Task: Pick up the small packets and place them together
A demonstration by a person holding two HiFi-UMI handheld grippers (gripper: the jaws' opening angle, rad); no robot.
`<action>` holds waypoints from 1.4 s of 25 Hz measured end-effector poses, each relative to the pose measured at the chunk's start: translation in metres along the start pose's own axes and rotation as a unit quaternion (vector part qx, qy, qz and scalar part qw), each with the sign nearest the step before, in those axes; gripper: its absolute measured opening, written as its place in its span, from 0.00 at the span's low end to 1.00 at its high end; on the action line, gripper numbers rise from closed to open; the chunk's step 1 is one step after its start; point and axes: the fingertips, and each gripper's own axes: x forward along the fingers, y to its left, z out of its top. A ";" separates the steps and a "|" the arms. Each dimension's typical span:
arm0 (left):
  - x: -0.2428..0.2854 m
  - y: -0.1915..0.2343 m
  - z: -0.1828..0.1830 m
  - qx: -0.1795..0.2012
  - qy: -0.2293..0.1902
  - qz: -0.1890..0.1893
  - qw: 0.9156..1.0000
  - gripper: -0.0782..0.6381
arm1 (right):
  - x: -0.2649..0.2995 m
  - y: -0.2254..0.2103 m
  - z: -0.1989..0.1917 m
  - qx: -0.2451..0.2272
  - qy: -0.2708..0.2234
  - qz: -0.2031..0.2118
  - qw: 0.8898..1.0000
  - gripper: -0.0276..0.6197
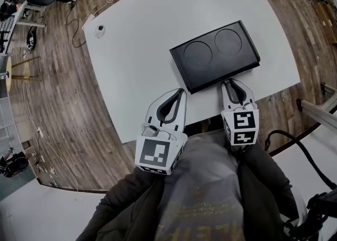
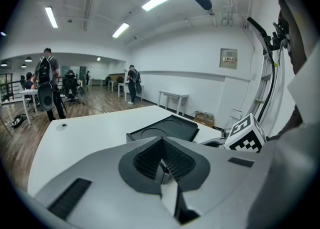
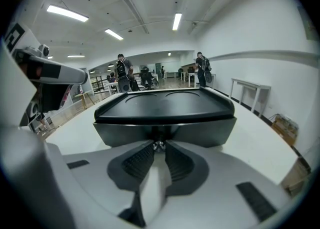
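Worth clearing the tray (image 1: 210,79) rim first, with right gripper (image 1: 230,83) pinched on a shiny packet (image 3: 159,146) at its 6 o'clock edge, left gripper (image 1: 181,92) nipping a pale packet (image 2: 161,169) at 7

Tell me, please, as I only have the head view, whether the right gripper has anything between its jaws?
Observer: Yes. In the right gripper view, a small crinkled shiny item is pinched at the tips of the right gripper. I cannot tell if it is a packet.
Operator: Thank you. How does it stand relative to the black tray?
Observer: The tips sit low against the tray's near wall. I cannot tell whether they touch it.
Operator: And the left gripper?
Observer: In the left gripper view its jaws stand together, and I can make out nothing held between them.
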 end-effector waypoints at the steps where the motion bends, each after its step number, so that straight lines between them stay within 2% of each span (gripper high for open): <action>1: 0.000 -0.001 -0.001 0.000 -0.001 -0.001 1.000 0.11 | -0.001 0.000 -0.002 0.000 0.000 0.000 1.000 0.16; 9: -0.016 -0.007 -0.004 0.004 0.003 -0.015 1.000 0.11 | -0.018 0.017 -0.009 -0.001 -0.003 -0.003 1.000 0.16; 35: -0.008 -0.037 -0.012 0.022 0.004 -0.039 0.999 0.11 | -0.042 0.006 -0.037 0.000 -0.013 -0.008 1.000 0.16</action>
